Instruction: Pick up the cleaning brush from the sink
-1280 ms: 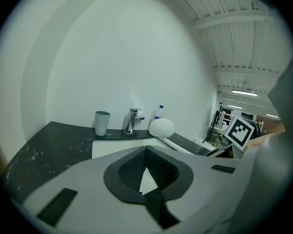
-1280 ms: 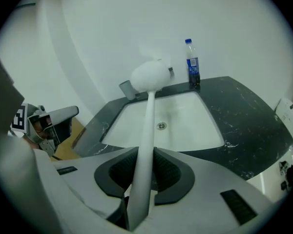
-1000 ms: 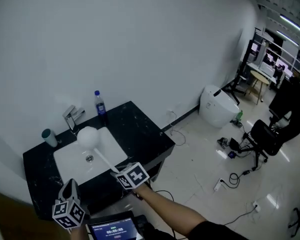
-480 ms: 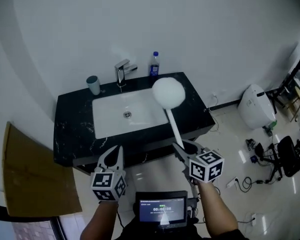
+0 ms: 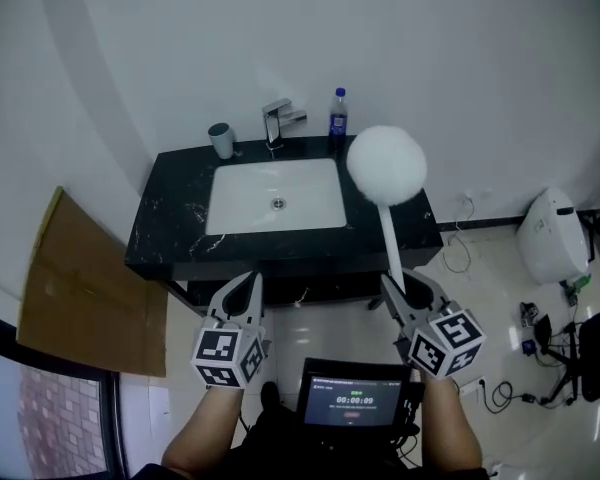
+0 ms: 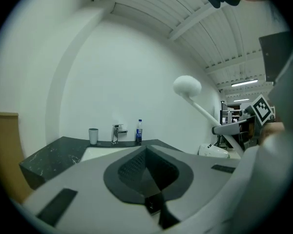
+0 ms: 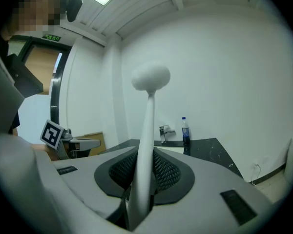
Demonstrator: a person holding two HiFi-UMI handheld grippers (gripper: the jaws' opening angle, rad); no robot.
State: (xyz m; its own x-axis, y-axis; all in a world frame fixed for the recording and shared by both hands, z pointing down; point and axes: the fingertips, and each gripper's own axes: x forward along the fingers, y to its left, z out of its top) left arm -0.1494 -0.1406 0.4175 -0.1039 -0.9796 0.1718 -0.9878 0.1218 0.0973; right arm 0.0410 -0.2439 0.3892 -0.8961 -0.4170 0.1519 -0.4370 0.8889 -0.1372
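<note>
The cleaning brush (image 5: 386, 164) has a round white head on a long white handle. My right gripper (image 5: 400, 286) is shut on the lower end of the handle and holds the brush upright, its head in front of the right end of the black counter (image 5: 170, 230). In the right gripper view the handle (image 7: 145, 140) rises from between the pads to the head (image 7: 150, 78). The white sink (image 5: 242, 214) lies behind. My left gripper (image 5: 248, 282) hovers in front of the counter, shut with nothing in it (image 6: 145, 149).
A faucet (image 5: 280, 119), a blue bottle (image 5: 338, 110) and a grey cup (image 5: 220, 139) stand at the counter's back edge. Cardboard (image 5: 92, 288) leans at the left. A white toilet (image 5: 552, 234) is at the right. A tablet (image 5: 355, 399) sits near my body.
The brush has come up out of the sink and now stands upright in my right gripper. Both grippers have drawn back from the counter, and the view has swung to face it.
</note>
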